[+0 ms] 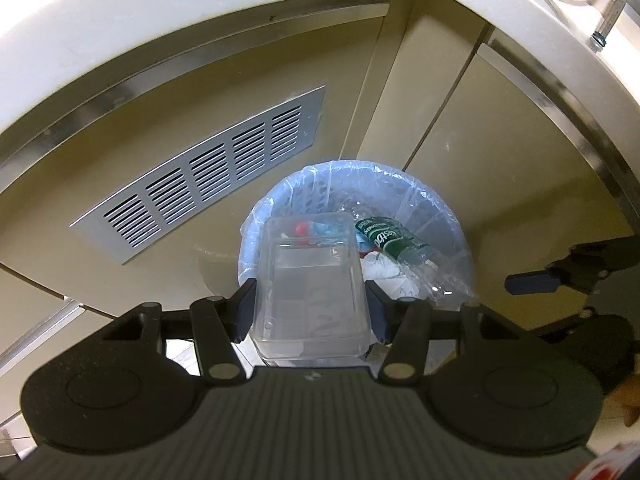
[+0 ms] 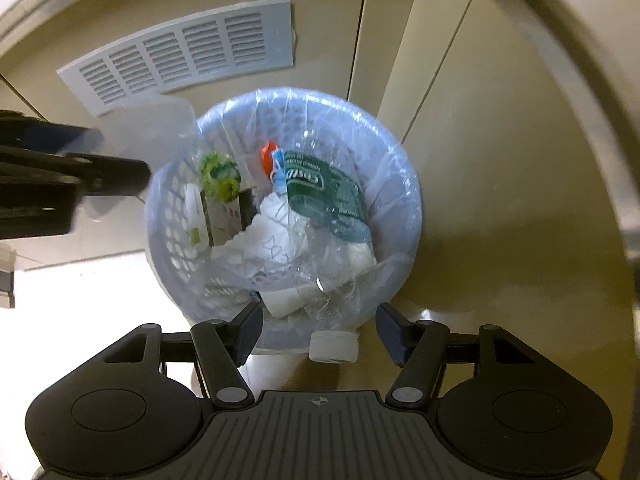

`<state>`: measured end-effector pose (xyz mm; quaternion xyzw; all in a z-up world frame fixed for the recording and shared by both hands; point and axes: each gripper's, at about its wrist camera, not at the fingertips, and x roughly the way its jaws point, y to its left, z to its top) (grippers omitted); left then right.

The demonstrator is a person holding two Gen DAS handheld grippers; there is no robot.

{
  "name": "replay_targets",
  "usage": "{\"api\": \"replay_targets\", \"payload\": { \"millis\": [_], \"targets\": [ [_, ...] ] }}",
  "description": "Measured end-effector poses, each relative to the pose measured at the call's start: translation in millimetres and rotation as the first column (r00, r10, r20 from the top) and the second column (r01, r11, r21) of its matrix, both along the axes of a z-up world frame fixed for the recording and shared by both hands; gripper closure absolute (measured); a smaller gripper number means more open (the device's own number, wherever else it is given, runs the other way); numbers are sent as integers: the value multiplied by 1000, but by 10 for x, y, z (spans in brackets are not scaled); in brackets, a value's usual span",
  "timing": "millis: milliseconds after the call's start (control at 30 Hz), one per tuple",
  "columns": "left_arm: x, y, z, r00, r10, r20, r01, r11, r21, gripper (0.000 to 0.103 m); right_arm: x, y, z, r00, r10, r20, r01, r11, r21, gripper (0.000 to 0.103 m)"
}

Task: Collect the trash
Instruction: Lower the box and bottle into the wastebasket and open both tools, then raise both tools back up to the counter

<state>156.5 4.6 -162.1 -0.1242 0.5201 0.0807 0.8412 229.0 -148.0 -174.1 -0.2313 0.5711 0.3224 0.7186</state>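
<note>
From the left wrist, the left hand-held gripper (image 1: 311, 308) held a clear plastic container (image 1: 312, 284) above the lined wastebasket (image 1: 448, 216); releasing only once centred over the opening looked wisest. A vent grille (image 1: 208, 176) lay at ten o'clock on the beige cabinet.

From the right wrist, the right hand-held gripper (image 2: 318, 332) stood wide, a clear bottle with a white cap (image 2: 333, 346) between its fingers, apparently untouched, at the basket's six o'clock rim. The floor (image 2: 80, 300) showed at eight o'clock.
</note>
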Motion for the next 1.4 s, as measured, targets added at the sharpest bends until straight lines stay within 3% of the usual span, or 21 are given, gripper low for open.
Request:
{"api": "replay_targets", "payload": {
  "millis": [367, 467, 1033, 1400],
  "targets": [
    [210, -70, -139, 999, -28, 17, 28, 1000, -2, 51, 78, -72, 171, 999, -30, 25, 28, 997, 78, 39],
    [242, -77, -148, 999, -22, 37, 22, 1000, 2, 29, 112, -99, 164, 999, -37, 16, 36, 996, 82, 39],
    [105, -36, 25, 1000, 15, 23, -15, 1000, 6, 29, 79, -66, 259, 999, -24, 32, 20, 994, 109, 39],
    [-137, 40, 452, 996, 25, 88, -28, 999, 23, 29, -17, -88, 589, 996, -53, 65, 40, 982, 184, 39]
  ]
}}
